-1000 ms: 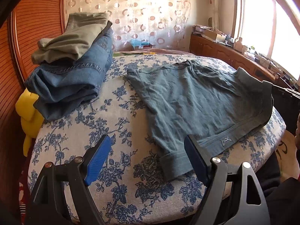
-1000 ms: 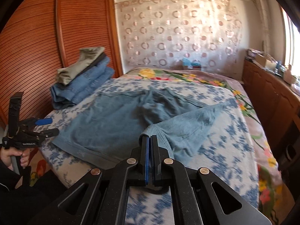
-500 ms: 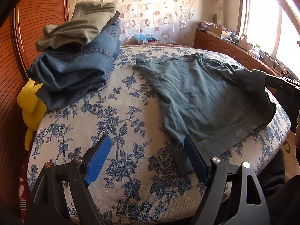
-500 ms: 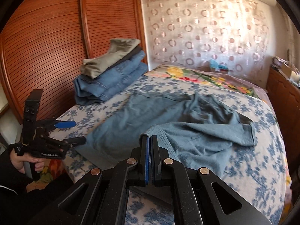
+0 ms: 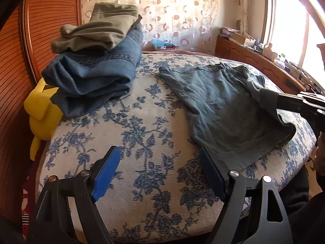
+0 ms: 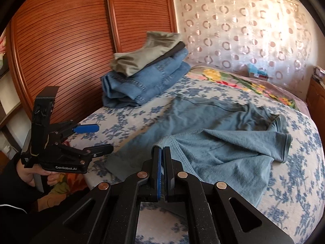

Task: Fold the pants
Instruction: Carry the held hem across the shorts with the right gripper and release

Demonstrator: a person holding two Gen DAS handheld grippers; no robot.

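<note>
Folded jeans (image 5: 95, 75) under olive trousers (image 5: 97, 28) lie on the floral bedspread (image 5: 142, 142); a yellow toy (image 5: 41, 111) sits beside it.

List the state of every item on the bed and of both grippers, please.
Teal pants: spread on the bed, one edge lifted and folded over.
Right gripper: shut on the pants' edge.
Left gripper: open, empty, above the bedspread.
Jeans: folded, stacked.
Olive pants: folded, on top of the jeans.

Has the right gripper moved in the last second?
Yes. The right gripper, shut on the pants, has carried its edge leftward, toward the stacked jeans.
</note>
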